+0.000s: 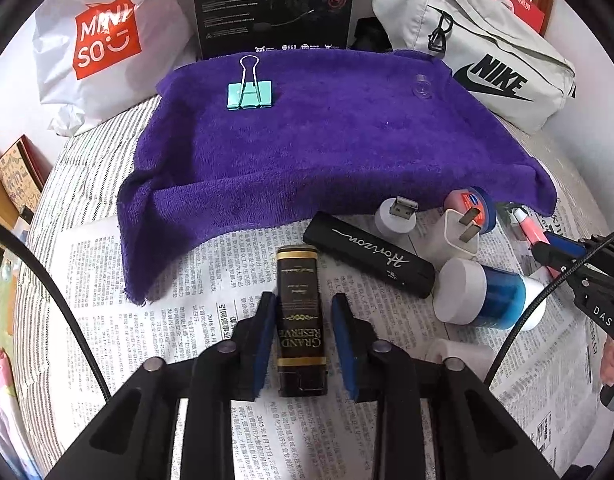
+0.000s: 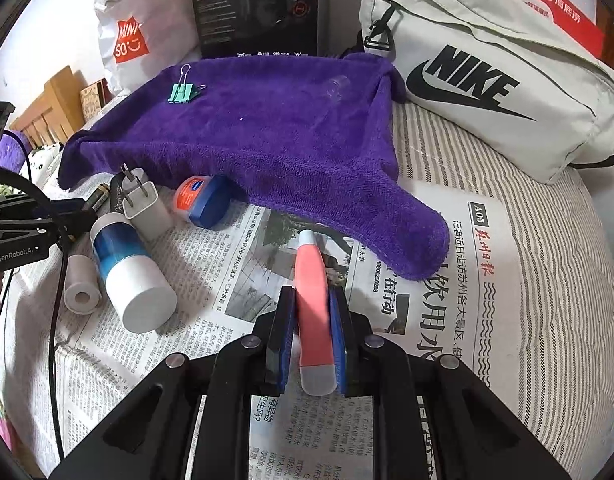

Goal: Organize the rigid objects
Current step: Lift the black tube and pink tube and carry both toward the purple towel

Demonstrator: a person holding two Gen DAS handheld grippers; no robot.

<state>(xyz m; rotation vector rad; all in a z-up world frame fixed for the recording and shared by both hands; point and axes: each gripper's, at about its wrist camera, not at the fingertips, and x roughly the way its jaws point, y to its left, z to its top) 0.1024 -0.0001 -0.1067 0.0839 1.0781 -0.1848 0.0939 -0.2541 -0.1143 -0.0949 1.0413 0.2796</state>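
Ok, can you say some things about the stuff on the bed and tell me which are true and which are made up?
1. The right gripper is shut on the pink tube. True.
2. The green binder clip lies on the newspaper. False: it sits on the purple towel.
3. The left gripper straddles the black-and-gold box. True.
4. The grey bag says MINISO. False: it says NIKE.
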